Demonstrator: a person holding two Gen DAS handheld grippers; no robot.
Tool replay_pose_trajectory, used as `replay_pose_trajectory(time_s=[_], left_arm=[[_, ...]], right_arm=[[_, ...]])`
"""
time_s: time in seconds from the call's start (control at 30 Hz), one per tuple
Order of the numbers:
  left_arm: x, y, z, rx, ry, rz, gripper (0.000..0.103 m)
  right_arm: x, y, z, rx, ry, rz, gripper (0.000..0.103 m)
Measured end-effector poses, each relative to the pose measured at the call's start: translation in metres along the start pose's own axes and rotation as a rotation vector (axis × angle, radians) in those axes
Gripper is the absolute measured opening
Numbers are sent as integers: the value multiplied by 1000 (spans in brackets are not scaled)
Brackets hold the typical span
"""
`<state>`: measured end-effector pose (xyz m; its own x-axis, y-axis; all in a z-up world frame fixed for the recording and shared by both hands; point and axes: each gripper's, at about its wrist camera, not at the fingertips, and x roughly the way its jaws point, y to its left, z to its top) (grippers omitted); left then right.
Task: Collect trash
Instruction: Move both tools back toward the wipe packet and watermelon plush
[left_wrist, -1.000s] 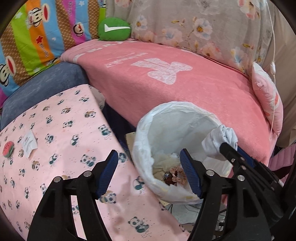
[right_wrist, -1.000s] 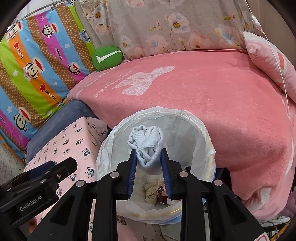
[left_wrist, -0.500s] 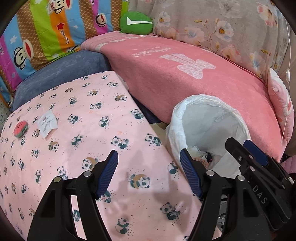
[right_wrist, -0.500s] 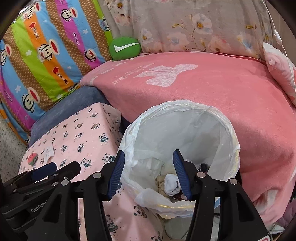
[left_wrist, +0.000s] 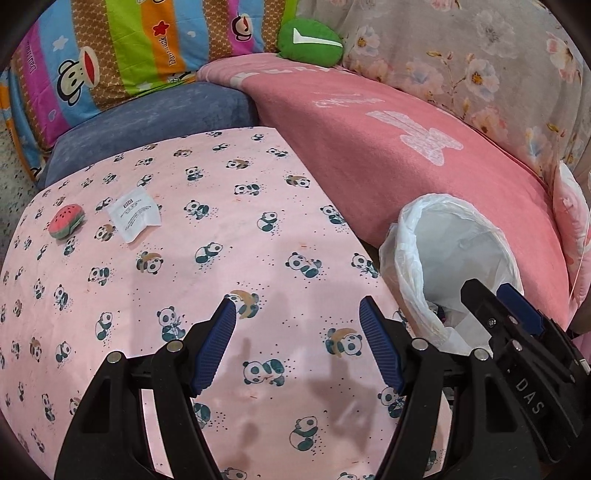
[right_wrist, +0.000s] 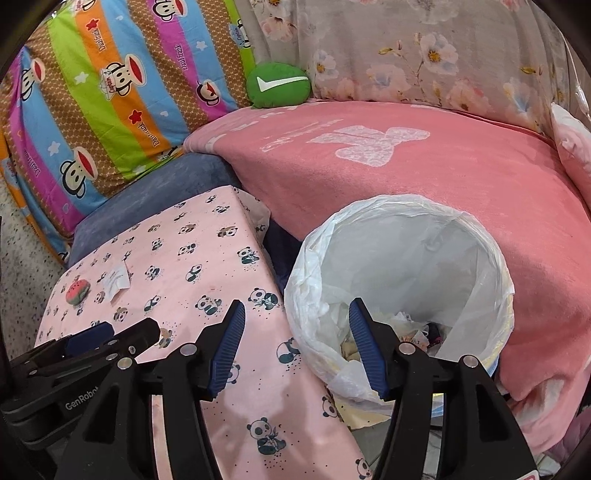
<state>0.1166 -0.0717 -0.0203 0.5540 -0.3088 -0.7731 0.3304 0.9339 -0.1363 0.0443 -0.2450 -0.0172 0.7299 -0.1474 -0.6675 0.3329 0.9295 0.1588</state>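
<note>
Setting: pink panda-print cloth (left_wrist: 229, 236) covers the low table, with a sofa wrapped around its far side.
Landmark: trash bin (right_wrist: 491, 266) lined with a white bag, standing just beside the table's edge, tucked between the table and the pink blanket (right_wrist: 424, 177).
Inside the bin: crumpled white and cream scraps (right_wrist: 402, 321) lie at the bottom, with something dark among them; too jumbled to name piece by piece.
Left gripper (left_wrist: 297, 328): hovering over the panda cloth, beside the bin on its table side, fingers spread wide and nothing between them.
Right gripper (right_wrist: 295, 332): poised at the bin's near rim, one blue finger over the cloth and the other over the bag's mouth; the jaws are opening, and nothing sits between them.
Trash left on the table: a white paper packet (left_wrist: 135, 212) lies flat, well away from the bin, near the table's far corner.
Beside the packet: a small watermelon-slice toy (left_wrist: 66, 223), just on the side away from the bin.
Behind the bin: a striped monkey-print cushion (right_wrist: 110, 92), a green cushion with a white tick (right_wrist: 279, 85), and flowered fabric (right_wrist: 424, 55) along the sofa back.
</note>
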Motion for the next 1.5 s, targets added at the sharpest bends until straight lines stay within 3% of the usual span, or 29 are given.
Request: replay_pose_trajectory(time_s=[0.77, 0.87, 1.5], left_arm=[[-5, 86, -7, -151, 4, 61, 66], [-4, 99, -8, -173, 6, 71, 66], [1, 187, -21, -301, 15, 149, 68]], right_arm=[[17, 78, -11, -123, 43, 50, 59], [18, 90, -14, -145, 45, 60, 64], [47, 176, -34, -282, 103, 122, 64]])
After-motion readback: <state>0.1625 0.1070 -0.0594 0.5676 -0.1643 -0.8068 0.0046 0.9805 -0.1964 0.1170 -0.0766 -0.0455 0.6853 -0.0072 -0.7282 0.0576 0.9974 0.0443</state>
